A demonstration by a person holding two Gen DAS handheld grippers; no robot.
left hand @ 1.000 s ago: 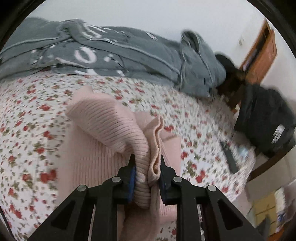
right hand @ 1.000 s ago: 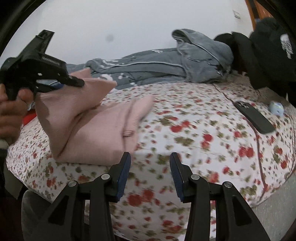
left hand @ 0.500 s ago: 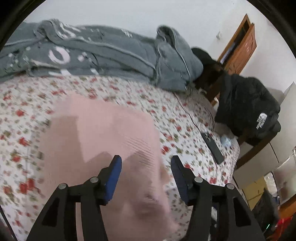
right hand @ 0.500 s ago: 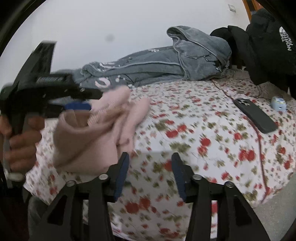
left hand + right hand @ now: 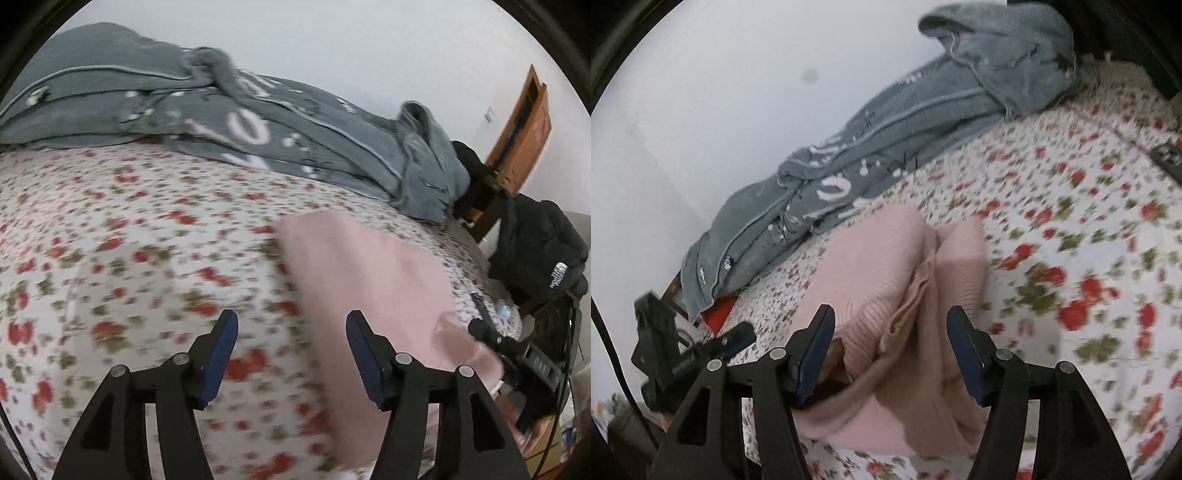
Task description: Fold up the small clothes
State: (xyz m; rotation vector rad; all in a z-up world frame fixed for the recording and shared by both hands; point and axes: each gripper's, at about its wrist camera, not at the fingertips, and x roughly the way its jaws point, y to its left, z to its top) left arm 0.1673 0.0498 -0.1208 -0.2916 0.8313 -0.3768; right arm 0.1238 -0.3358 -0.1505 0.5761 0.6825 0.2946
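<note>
2 grippers in view, neither holding anything. Left gripper (image 5: 291,354): jaws have just been opening and stand roughly half apart, only the floral bedsheet (image 5: 122,236) between them; the pink knit sweater (image 5: 373,280) lies flat on the sheet just off its right finger, evidently released so the fold can settle. Right gripper (image 5: 890,354): jaws have also just been opening, parted about halfway, with a bunched pink fold lying between the fingers but the pads not pressing it; probably lined up for the next pinch. Grey quilt (image 5: 923,122) heaped along the far edge, clear of the work.
</note>
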